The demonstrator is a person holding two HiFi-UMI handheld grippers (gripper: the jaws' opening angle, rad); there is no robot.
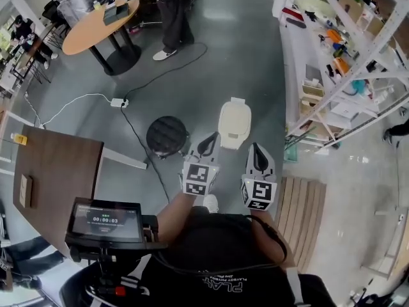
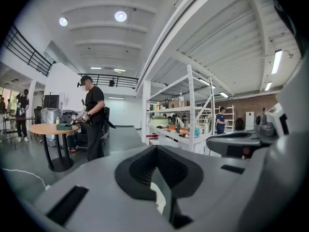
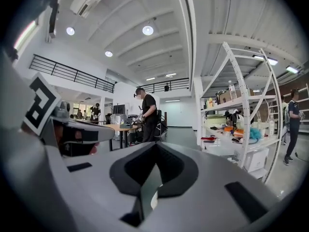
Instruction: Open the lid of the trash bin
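Head view shows us standing on smooth grey concrete floor (image 1: 255,56), with white metal shelving (image 1: 358,62) to our right. Just ahead sits the trash bin (image 1: 234,125), a rounded cream plastic box with its lid down, beside a round, ribbed black stool (image 1: 167,135). We hold the left gripper (image 1: 208,146) and right gripper (image 1: 257,156) near our body, clear of the bin, probably readying a reach. Both pairs of jaws are closed on nothing.
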